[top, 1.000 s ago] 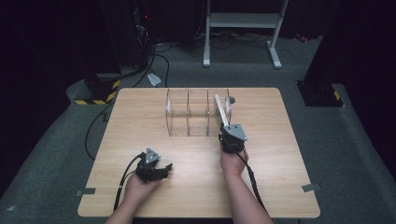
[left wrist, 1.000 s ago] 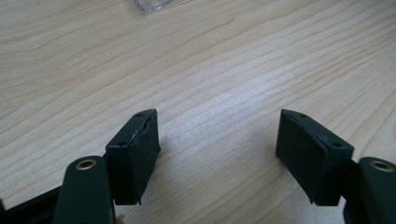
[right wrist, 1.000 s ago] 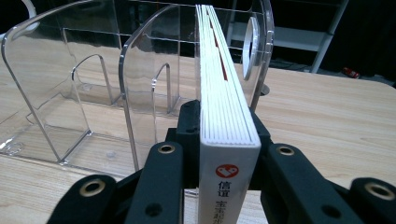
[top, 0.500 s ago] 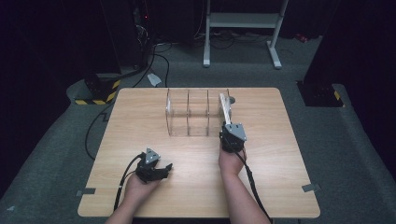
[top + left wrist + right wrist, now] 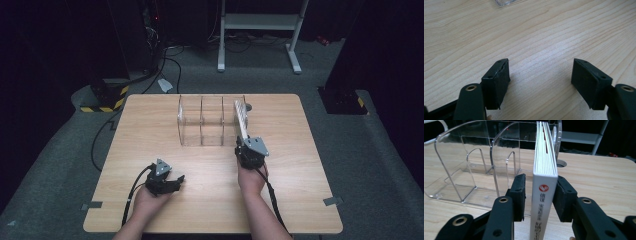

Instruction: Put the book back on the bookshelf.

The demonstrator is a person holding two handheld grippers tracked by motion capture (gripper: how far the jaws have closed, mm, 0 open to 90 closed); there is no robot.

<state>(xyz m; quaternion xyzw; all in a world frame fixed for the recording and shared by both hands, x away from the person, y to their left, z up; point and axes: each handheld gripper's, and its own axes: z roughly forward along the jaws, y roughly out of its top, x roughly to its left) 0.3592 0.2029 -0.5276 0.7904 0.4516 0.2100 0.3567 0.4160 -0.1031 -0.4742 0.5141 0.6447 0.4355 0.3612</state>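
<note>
Landmark = clear acrylic rack (image 5: 210,122), standing at the far middle of the bench (image 5: 150,125), w/ three upright slots.

Right gripper (image 5: 246,146) sits just at the rack's near right corner, held by the person's right hand (image 5: 251,177). Its fingers (image 5: 564,197) are narrow, clamped on the spine end of a white book (image 5: 544,185); one pad on each cover. Book stands upright on its edge, spine toward the gripper, red round logo and dark lettering on the spine. In the high view the book (image 5: 241,120) runs front to back along the rack's right side, in or right at the rightmost slot; can't tell if its far end is fully between the dividers. In the right gripper view the rack (image 5: 474,165) lies left of the book, w/ one curved clear divider just beside the left cover and another clear wall behind the pages.

Left gripper (image 5: 172,181) is well apart from the rack, near-left of it, close to the bench's near edge, in the left hand (image 5: 147,197). Its fingers (image 5: 496,83) are wide, nothing between them, bare wood below. A corner of the rack's base (image 5: 505,2) shows at the top of the left gripper view. Cable (image 5: 131,192) trails back from the left gripper toward the person.
</note>
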